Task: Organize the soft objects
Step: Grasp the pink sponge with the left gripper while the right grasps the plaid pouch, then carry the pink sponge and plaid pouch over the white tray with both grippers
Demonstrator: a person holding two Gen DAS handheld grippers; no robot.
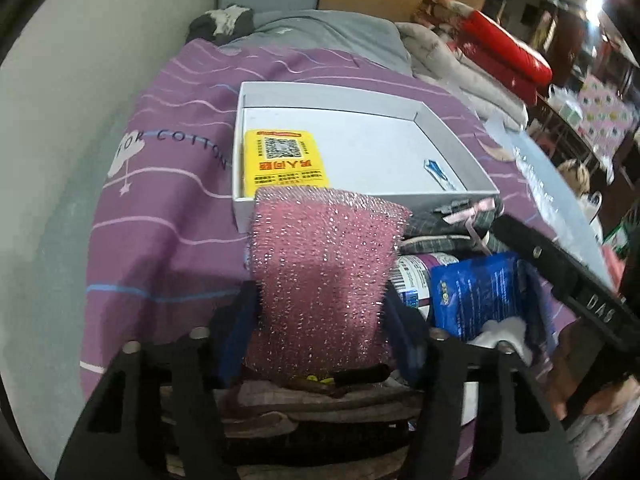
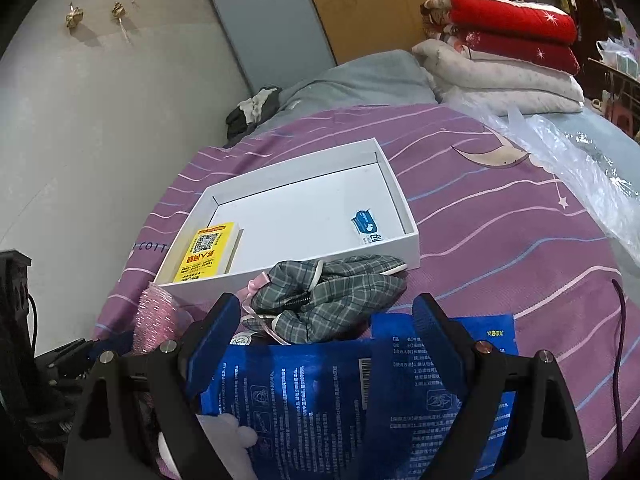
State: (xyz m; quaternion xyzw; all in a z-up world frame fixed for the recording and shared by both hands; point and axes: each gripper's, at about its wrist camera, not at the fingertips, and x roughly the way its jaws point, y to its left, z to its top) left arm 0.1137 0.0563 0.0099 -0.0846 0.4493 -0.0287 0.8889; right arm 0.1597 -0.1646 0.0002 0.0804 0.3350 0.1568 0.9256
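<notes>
A pink glittery sponge [image 1: 324, 240] stands upright between the blue pads of my left gripper [image 1: 320, 300], which is shut on its lower half, just in front of the white box [image 1: 360, 92]. The box holds a yellow packet [image 1: 286, 160] and a small blue sachet [image 1: 440, 172]. My right gripper [image 2: 326, 300] is open wide over a blue packet [image 2: 304, 400] that reaches past its right finger. A grey plaid fabric piece [image 2: 332, 292] with a pink bow lies between that gripper and the box [image 2: 412, 236]. The sponge [image 2: 156, 316] shows at the left.
Everything rests on a purple striped bedspread [image 2: 500, 240]. A white plush [image 2: 228, 436] and a purple-white can [image 1: 416, 276] sit by the blue packet. Folded quilts [image 2: 504, 32] and a clear plastic bag [image 2: 560, 148] lie at the far right, a wall runs along the left.
</notes>
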